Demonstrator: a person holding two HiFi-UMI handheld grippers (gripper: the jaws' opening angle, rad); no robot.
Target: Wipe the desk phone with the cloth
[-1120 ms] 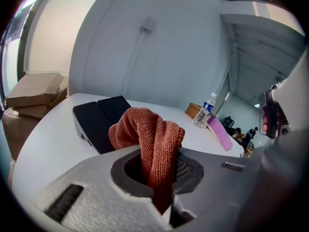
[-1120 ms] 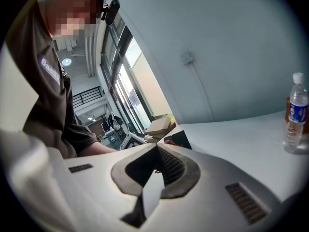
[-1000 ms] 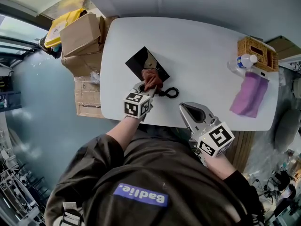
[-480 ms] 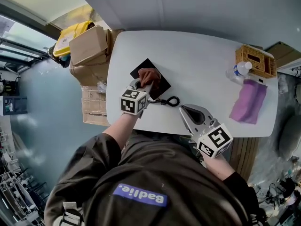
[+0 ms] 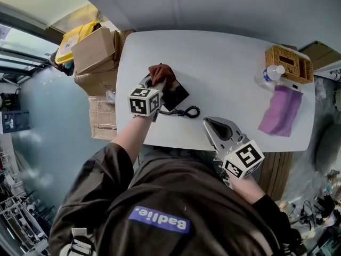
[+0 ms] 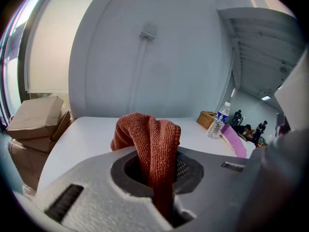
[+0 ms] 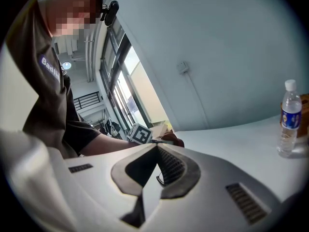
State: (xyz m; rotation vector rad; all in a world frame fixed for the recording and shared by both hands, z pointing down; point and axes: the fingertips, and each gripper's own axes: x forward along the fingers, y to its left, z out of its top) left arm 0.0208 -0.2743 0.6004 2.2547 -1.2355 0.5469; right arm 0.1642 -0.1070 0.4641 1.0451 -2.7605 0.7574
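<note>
The black desk phone (image 5: 175,95) lies near the left end of the white table (image 5: 229,63), and its coiled cord (image 5: 185,111) trails toward the near edge. My left gripper (image 5: 154,82) is shut on a rust-red cloth (image 5: 161,72) and holds it over the phone's far-left corner. In the left gripper view the cloth (image 6: 150,139) bunches up between the jaws of that gripper (image 6: 159,175) and hides the phone. My right gripper (image 5: 214,124) hovers at the table's near edge, right of the cord, shut with nothing in it; its jaw tips (image 7: 157,147) meet.
Cardboard boxes (image 5: 93,41) and a yellow bag (image 5: 74,26) are stacked off the table's left end. At the right end stand a wicker basket (image 5: 289,62) and a water bottle (image 5: 272,72), with a purple cloth (image 5: 279,111) lying beside them.
My left gripper has dragged the cloth from the near side of the phone, by the cord, up and left to its far-left corner. The right gripper has stayed in place.
</note>
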